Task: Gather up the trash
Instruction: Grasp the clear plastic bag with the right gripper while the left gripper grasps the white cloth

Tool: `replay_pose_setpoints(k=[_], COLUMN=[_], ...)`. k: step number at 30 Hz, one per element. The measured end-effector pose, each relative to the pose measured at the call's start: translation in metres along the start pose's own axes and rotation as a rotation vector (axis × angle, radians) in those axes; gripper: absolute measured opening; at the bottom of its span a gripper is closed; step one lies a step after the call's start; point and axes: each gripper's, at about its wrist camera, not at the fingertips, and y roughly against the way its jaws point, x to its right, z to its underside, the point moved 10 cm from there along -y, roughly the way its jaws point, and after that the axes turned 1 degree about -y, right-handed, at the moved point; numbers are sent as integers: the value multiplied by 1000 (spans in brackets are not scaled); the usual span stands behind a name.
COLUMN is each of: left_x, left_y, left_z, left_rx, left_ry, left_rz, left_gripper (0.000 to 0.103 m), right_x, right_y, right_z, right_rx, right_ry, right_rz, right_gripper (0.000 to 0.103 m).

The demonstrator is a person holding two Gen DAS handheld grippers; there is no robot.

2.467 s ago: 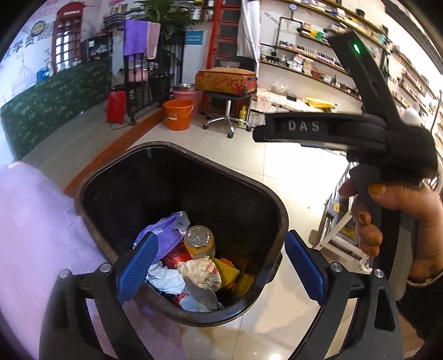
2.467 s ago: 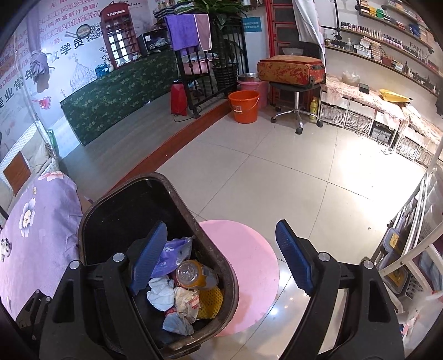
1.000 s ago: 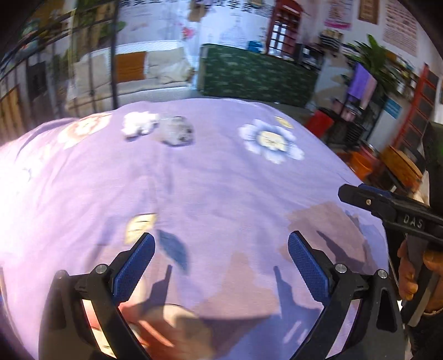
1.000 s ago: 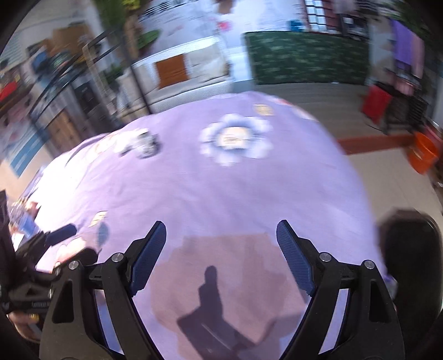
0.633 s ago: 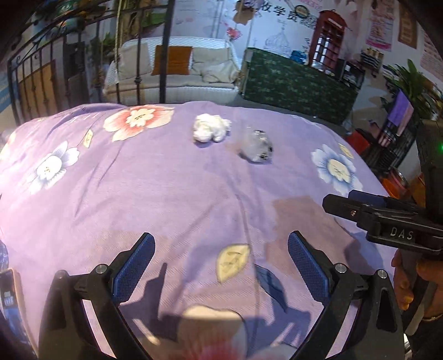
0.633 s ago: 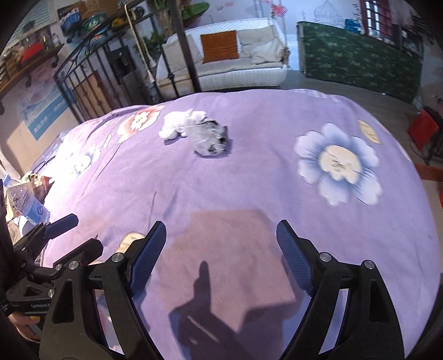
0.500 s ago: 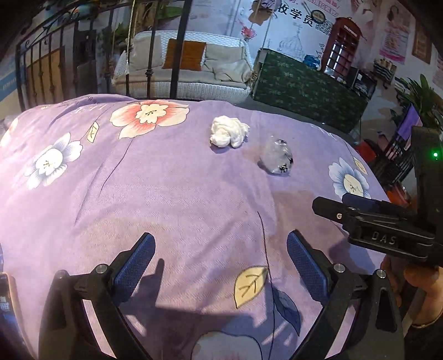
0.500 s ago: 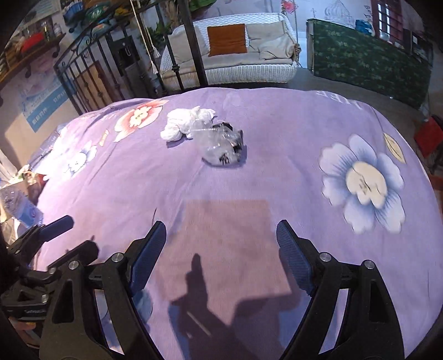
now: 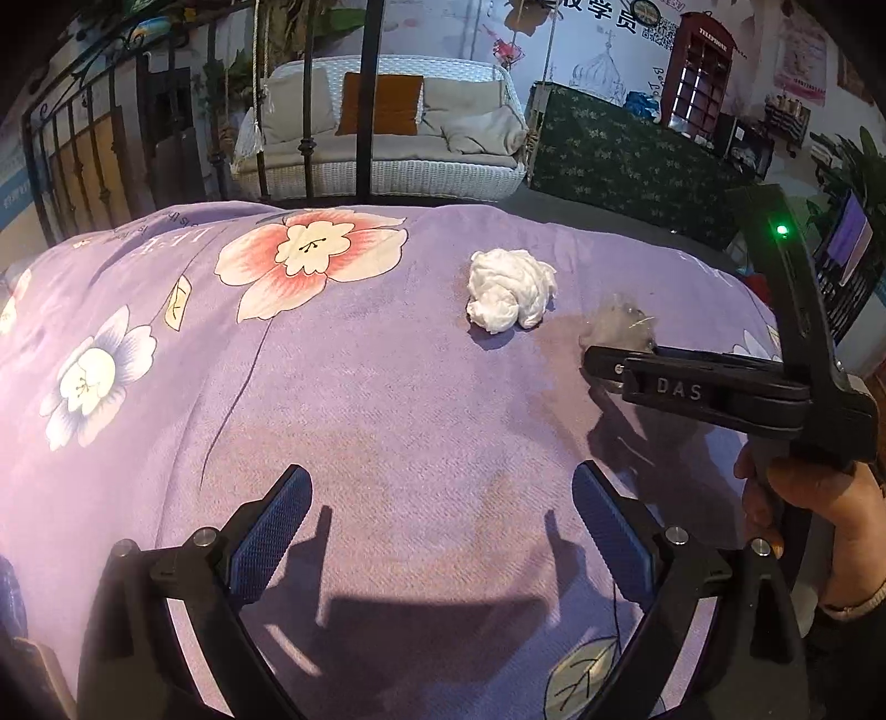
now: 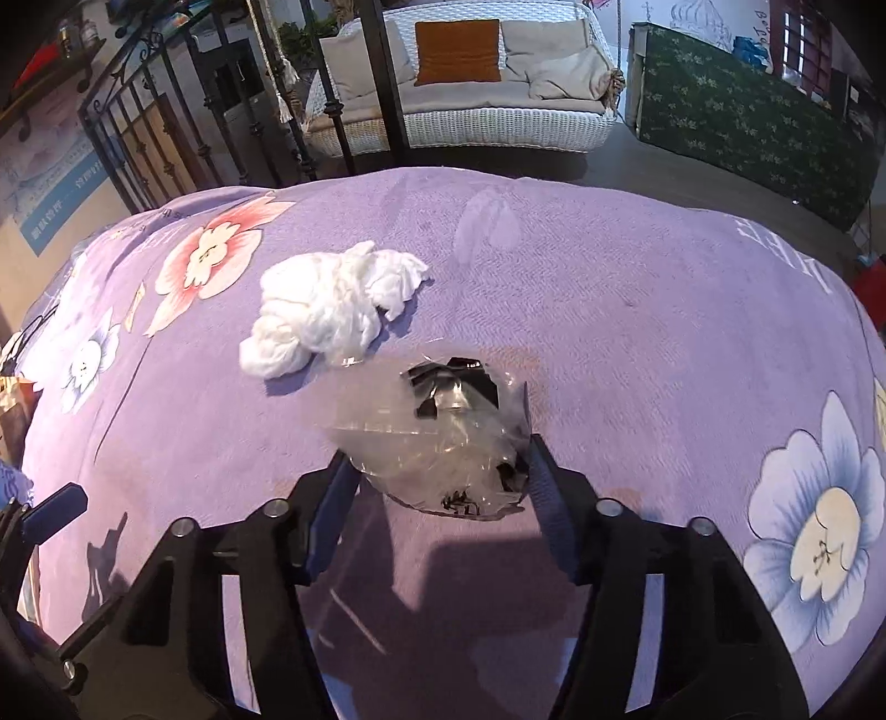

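- Lying on purple floral blanket (image 10: pixel 637 310): crumpled clear plastic wrapper (image 10: pixel 443 437) w/ black print, white tissue wad (image 10: pixel 332 310) just beside it, up and to the left.
- Right tool (image 10: pixel 440 471) straddling wrapper, one finger at each side; looking closed in on it, fingertips half hidden behind plastic, so contact w/ pads not fully readable.
- In left view: right tool (image 9: pixel 620 368) reaching in from the right, tip sitting at wrapper (image 9: pixel 620 324); person's hand (image 9: pixel 814 498) gripping its handle, green light glowing on top.
- Left tool (image 9: pixel 440 531) spread wide, grasping nothing, hovering over bare blanket (image 9: pixel 387 387), well short of tissue wad (image 9: pixel 509 296).
- Tissue sitting apart from both tools, untouched.
- Containers: no bin showing in either view; trash resting loose on blanket, nothing holding it.
- Background: white wicker swing sofa (image 10: pixel 487 127) w/ orange cushion (image 10: pixel 457 50), black iron railing (image 10: pixel 166 127), green patterned counter (image 10: pixel 758 122) at the right.
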Motion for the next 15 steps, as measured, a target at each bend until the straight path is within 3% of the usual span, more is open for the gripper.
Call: replay_pose_setpoints(k=[4,11,15], left_x=[1,33,48], left_y=[-10,-39,-68], left_z=[-13,-51,-62], left_rx=[7,36,1], left_ry=[-1,-88,-150], left_rz=[4,23,-11], left_gripper=[93,91,82], right_x=[9,29,39], right_y=[11,56,73], right_z=[-3,4,15], right_rx=[42,112,128], right_ry=[-16,-41,-48], right_rz=[-2,-4,2], right_gripper=[51,51,51])
